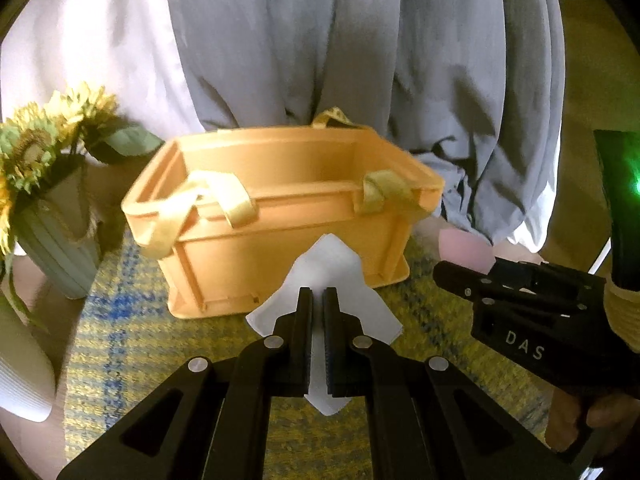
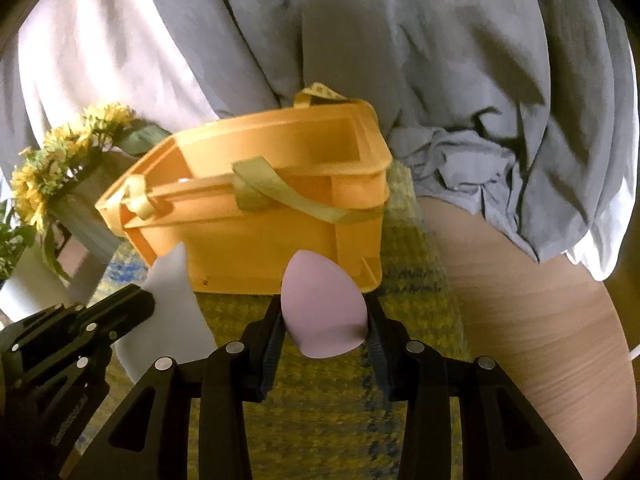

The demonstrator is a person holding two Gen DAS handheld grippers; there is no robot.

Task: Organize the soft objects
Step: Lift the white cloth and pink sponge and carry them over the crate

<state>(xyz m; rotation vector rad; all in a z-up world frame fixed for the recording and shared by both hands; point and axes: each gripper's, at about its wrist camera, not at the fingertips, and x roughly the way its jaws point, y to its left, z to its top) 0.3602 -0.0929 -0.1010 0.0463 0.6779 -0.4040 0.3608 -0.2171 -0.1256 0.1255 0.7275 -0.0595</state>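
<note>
Honestly both feel featherlight and squishy: our left tool [image 1: 318, 300] is clamped mid-sheet on the floppy white pad [image 1: 332, 264], our right tool [image 2: 325, 320] hugs the pink sponge [image 2: 320, 308] around its belly.

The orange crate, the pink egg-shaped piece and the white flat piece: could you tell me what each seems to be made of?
Orange crate: looks like rigid moulded plastic, matte, ribbed walls. Pink egg-shaped piece: probably soft foam sponge, matte and smooth. White flat piece: thin and matte, perhaps foam or felt; I cannot tell which.
</note>
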